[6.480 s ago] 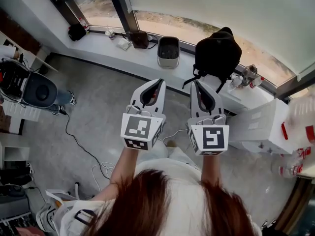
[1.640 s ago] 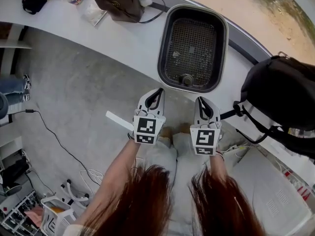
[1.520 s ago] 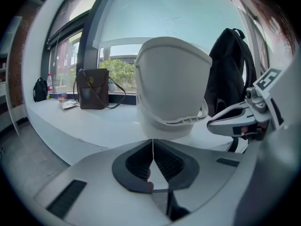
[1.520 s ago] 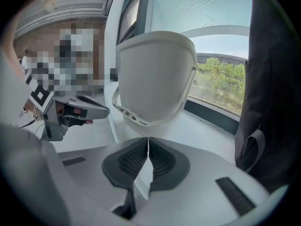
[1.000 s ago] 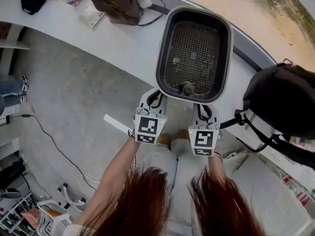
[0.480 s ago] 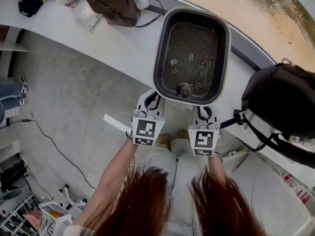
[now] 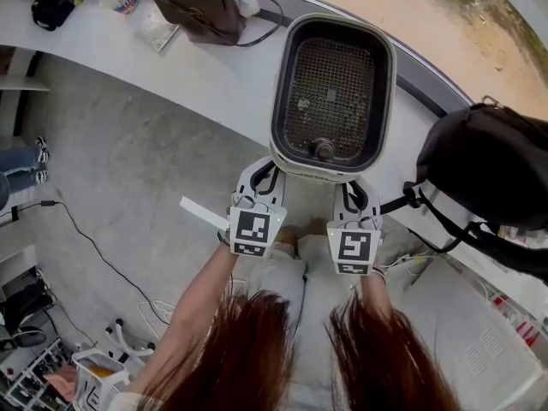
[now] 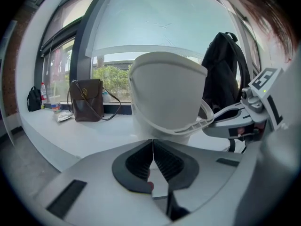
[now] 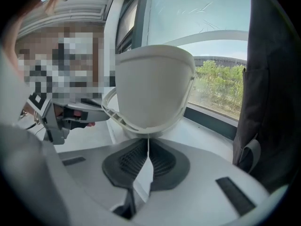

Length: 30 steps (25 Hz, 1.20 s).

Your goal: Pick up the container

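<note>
Left gripper (image 7: 271, 166) and right gripper (image 7: 355, 184) clench the rim of a white plastic container (image 7: 332, 84), apparently mid-lift above a white window ledge (image 7: 214, 67); next, keep it level.

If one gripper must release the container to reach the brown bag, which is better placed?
Probably left. The left gripper, shut on the container at its near rim, is on the brown bag side; the right gripper holds the side nearer the black backpack.
</note>
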Each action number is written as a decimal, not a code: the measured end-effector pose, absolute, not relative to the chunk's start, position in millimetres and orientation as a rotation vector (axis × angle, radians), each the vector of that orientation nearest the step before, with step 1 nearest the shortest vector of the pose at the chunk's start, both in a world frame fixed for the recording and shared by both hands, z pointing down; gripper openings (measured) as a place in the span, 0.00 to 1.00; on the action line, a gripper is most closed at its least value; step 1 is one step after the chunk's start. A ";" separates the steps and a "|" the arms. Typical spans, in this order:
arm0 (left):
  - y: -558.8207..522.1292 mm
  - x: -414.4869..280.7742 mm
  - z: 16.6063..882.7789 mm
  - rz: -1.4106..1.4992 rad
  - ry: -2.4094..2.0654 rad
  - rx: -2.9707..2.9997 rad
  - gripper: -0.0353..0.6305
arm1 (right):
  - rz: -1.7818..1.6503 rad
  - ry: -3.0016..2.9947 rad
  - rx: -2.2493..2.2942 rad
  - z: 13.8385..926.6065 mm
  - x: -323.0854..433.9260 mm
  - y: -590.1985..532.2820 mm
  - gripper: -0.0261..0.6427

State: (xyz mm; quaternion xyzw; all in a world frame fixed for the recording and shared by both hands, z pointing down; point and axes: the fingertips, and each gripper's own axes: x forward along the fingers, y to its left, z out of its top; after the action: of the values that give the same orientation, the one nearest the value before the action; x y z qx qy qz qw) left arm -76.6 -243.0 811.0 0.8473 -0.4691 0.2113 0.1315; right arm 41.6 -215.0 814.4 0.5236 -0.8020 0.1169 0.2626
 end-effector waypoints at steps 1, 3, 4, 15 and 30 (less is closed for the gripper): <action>-241.2 -77.1 808.0 0.615 -1.362 2.458 0.08 | 0.321 -2.169 1.416 811.4 41.3 -212.8 0.08; -237.8 -78.3 802.3 0.624 -1.360 2.456 0.08 | 0.330 -2.167 1.414 805.5 40.8 -208.6 0.08; -236.8 -79.4 799.6 0.628 -1.360 2.455 0.08 | 0.333 -2.167 1.412 802.7 40.4 -206.9 0.08; -230.9 -85.3 762.7 0.655 -1.374 2.424 0.08 | 0.365 -2.162 1.381 765.7 38.1 -194.4 0.08; -238.5 -83.4 701.9 0.662 -1.401 2.429 0.08 | 0.379 -2.171 1.402 708.0 41.7 -202.7 0.08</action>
State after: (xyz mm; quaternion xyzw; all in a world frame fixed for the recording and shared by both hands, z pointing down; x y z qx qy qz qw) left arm -83.4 -238.5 701.9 0.8359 -0.4821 0.2277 0.1301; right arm 41.7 -202.7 708.0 0.5180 -0.8022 0.1400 0.2619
